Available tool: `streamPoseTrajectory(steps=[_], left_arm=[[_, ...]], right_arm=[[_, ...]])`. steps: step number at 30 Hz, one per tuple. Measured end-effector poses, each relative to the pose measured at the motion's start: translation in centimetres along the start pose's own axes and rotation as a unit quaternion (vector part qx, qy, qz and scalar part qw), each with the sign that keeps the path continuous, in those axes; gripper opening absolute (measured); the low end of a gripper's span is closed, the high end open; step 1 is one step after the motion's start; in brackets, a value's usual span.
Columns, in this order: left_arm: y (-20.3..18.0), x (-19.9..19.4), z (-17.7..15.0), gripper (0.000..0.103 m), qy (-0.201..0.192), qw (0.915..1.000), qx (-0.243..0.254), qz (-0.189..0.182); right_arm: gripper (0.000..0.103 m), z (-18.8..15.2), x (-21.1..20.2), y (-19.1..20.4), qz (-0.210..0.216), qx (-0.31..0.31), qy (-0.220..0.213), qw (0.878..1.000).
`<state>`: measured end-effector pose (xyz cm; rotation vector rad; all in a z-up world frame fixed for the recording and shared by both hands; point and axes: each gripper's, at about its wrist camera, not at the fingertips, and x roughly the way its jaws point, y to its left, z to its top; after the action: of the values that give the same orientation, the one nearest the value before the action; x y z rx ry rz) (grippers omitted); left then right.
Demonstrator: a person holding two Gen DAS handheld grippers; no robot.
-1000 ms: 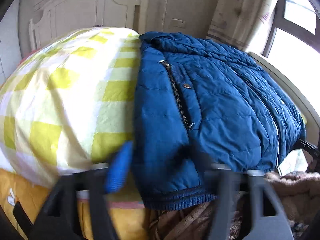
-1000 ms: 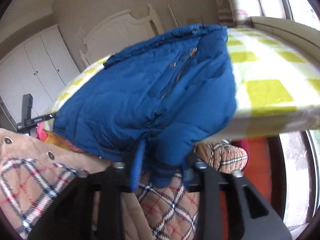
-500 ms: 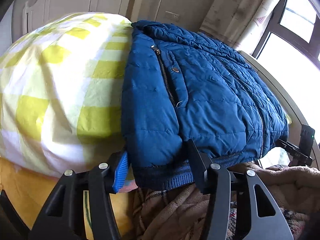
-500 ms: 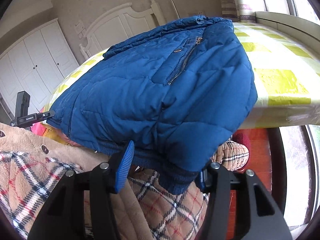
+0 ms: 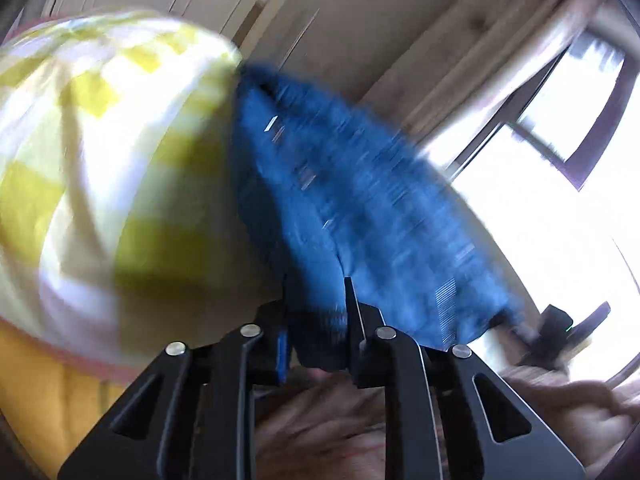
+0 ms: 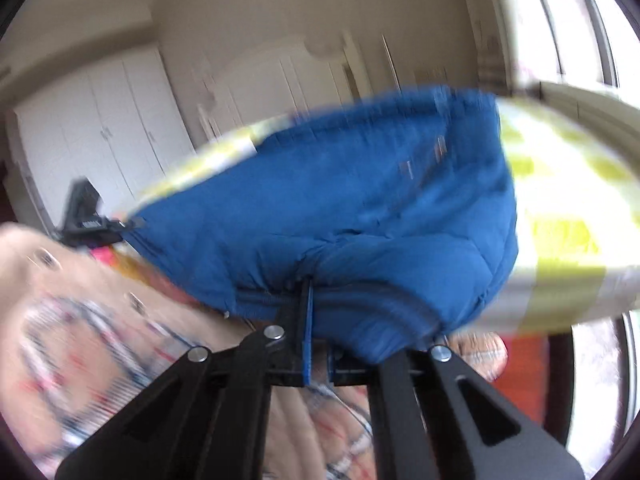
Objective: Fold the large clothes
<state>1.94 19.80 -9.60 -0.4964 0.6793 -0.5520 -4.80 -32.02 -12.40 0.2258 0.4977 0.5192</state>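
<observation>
- Item under work: a blue quilted puffer jacket point(image 5: 360, 216) lies on a bed covered by a yellow-and-white checked sheet point(image 5: 100, 152), with its ribbed hem hanging over the near edge of the mattress. Both views are motion-blurred; fine detail of zip and snaps cannot be read.
- Left gripper point(image 5: 316, 320): its jaws have just been closing and now stand pinched on the dark ribbed hem band of the jacket, a thick wad of cloth between the pads.
- Right gripper point(image 6: 316, 320): its jaws have just been closing and are now drawn almost together, nipping a thin fold at the hem seam of the jacket point(image 6: 360, 216) at its other lower corner.
- Surroundings: a tan plaid-lined garment point(image 6: 80, 320) lies heaped below the bed edge, just under both tools; a bright window point(image 5: 560, 160) stands beyond the jacket in the left view, and white wardrobe doors point(image 6: 100, 140) in the right.
- Step in hand, as judged: the grasp of the two hem corners is complete and the lift is starting; no fold has yet been made.
- Next move, as judged: raise both corners together and carry the hem up and over toward the collar, keeping the hands level with each other so the padded body doubles squarely.
- Caution: the right grip holds little cloth and the fabric looks slippery; a fast pull could strip it free, or drag the whole jacket off the mattress.
</observation>
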Motion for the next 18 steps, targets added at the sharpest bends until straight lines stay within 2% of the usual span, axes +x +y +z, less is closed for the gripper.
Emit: streamPoseTrajectory(steps=[3,5,7,10,15,18], left_arm=[[-1.1,-1.2,1.5,0.016,-0.034,0.9987,-0.012,-0.037],[-1.6,-1.1,2.2,0.016,-0.041,0.9986,-0.004,-0.034],[-1.4,-0.9,2.5,0.016,-0.047,0.9980,-0.019,-0.039],[-1.8,-2.0,2.1,0.016,-0.055,0.9975,-0.019,-0.040],[-3.5,-6.8,3.2,0.015,-0.105,0.9925,-0.013,-0.061],[-5.4,-11.1,4.1,0.015,-0.147,0.9853,0.008,-0.086]], right_arm=[[0.004,2.4,-2.1,1.0,0.007,-0.012,-0.055,0.998],[0.004,3.4,-2.3,1.3,0.006,-0.020,-0.067,0.998],[0.004,3.7,-2.2,1.2,0.004,-0.016,-0.068,0.998],[0.004,3.7,-3.2,2.0,0.012,-0.014,-0.072,0.997],[0.003,5.7,-7.5,4.6,0.044,-0.053,-0.118,0.991],[0.003,7.3,-11.1,6.7,0.060,-0.093,-0.157,0.981]])
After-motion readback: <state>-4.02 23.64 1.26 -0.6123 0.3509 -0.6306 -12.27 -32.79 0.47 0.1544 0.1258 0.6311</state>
